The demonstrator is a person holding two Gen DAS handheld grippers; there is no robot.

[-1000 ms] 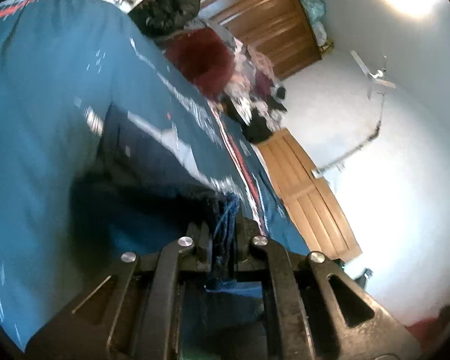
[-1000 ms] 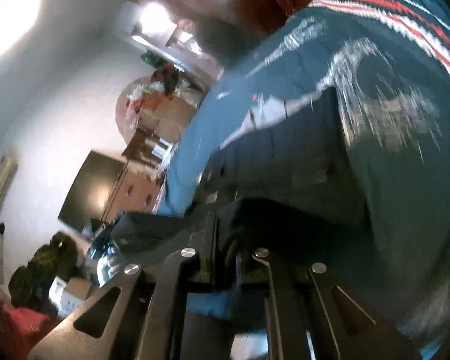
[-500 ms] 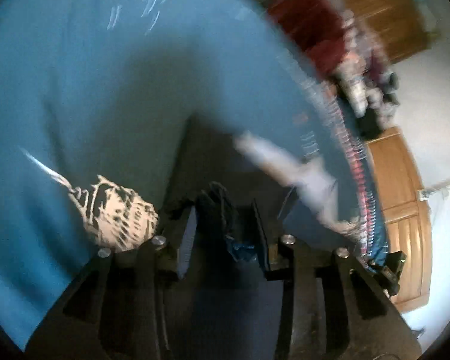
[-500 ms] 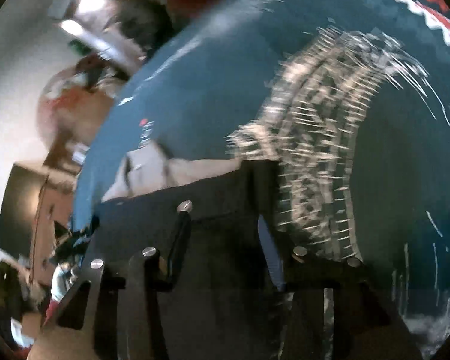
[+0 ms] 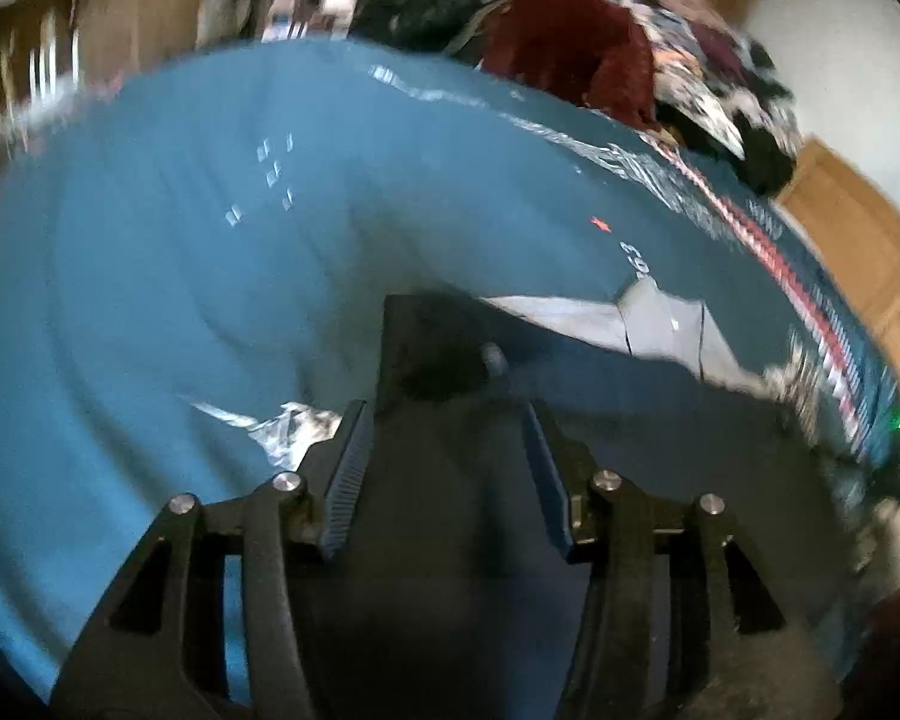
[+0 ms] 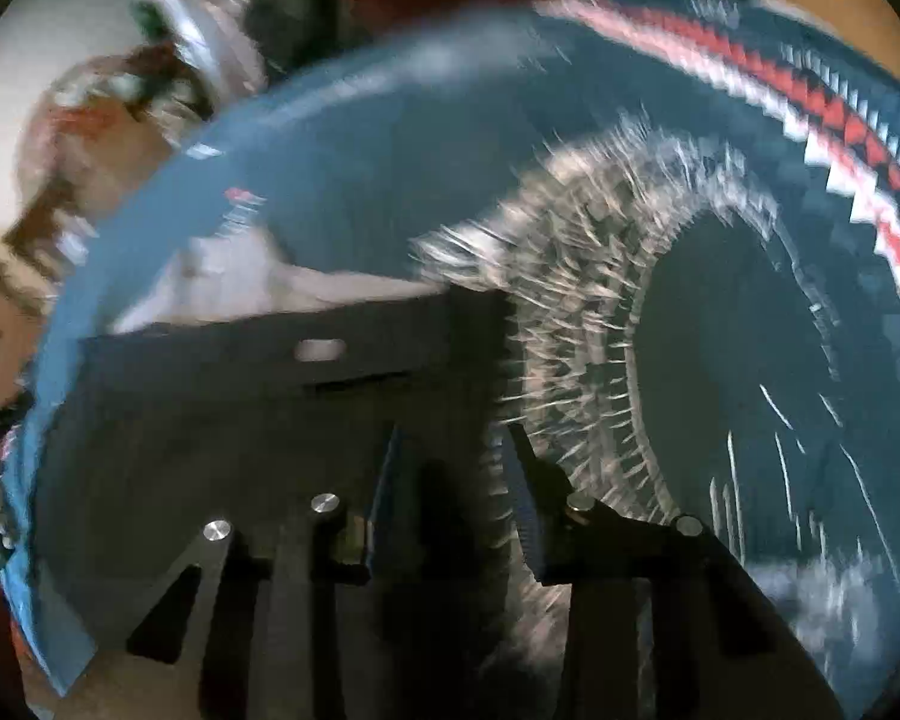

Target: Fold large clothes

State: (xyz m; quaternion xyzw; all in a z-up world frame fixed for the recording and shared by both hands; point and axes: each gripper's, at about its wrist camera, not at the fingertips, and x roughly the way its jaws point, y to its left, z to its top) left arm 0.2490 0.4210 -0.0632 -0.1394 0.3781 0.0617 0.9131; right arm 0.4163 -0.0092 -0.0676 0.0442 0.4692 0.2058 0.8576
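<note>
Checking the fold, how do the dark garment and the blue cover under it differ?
The dark garment is plain navy with a button; the blue cover is teal with white prints and a red-and-white border. The garment lies on top, with straight edges; the cover spreads wide beneath. Both lie flat.

Dark garment (image 5: 450,480) spread flat directly under and ahead of the left claw (image 5: 444,438), on top of the patterned blanket (image 5: 180,276), with that blanket stretching away ahead and to the left. Beyond the blanket's far edge, ahead and to the right, a heap of clothes (image 5: 576,54). Under the right claw (image 6: 450,450), the same garment (image 6: 270,420) reaching ahead and left, bare blanket (image 6: 720,312) to the right.
</note>
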